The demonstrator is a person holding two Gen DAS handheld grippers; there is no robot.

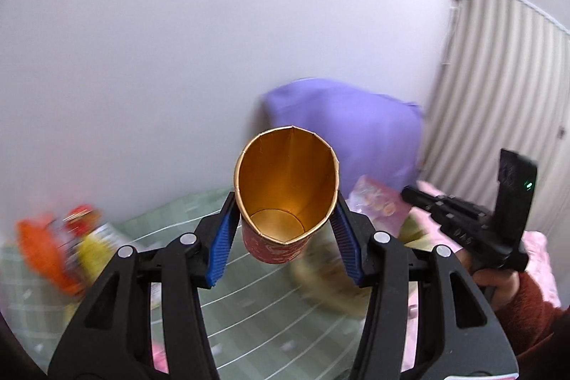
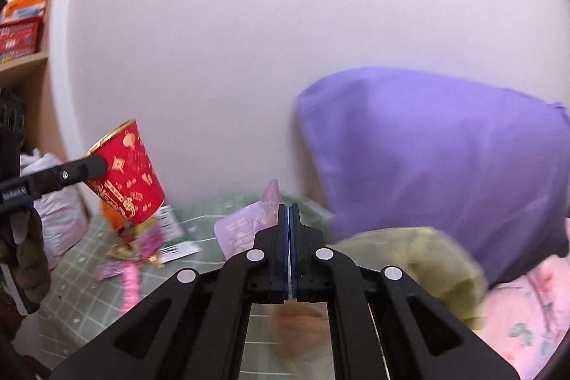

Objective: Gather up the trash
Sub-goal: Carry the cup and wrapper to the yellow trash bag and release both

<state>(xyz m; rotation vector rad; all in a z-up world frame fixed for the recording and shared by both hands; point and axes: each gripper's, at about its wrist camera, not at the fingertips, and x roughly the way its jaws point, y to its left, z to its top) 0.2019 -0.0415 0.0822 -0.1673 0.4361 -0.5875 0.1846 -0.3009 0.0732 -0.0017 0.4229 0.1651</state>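
A red paper cup point(image 1: 274, 250) with gold print and a gold inside is squeezed between the blue pads point(image 1: 222, 244) of my left gripper point(image 1: 285, 223). The cup is held in the air, tilted, with its mouth toward the camera. The right wrist view shows the same cup point(image 2: 131, 173) at the left. My right gripper point(image 2: 289, 212) is shut, and a pale pink wrapper point(image 2: 238, 230) sticks out from its fingertips. In the left wrist view the right gripper point(image 1: 408, 192) is at the right with the wrapper point(image 1: 374, 202) at its tip.
Below lies a bed with a green checked sheet point(image 2: 82, 273). Loose wrappers point(image 2: 142, 244) lie at its left. A purple pillow point(image 2: 445, 148) leans on the white wall, with a yellow-green cloth point(image 2: 427, 259) and pink blanket point(image 2: 527, 308) in front. A shelf point(image 2: 25, 59) and white bag point(image 2: 57, 212) stand left.
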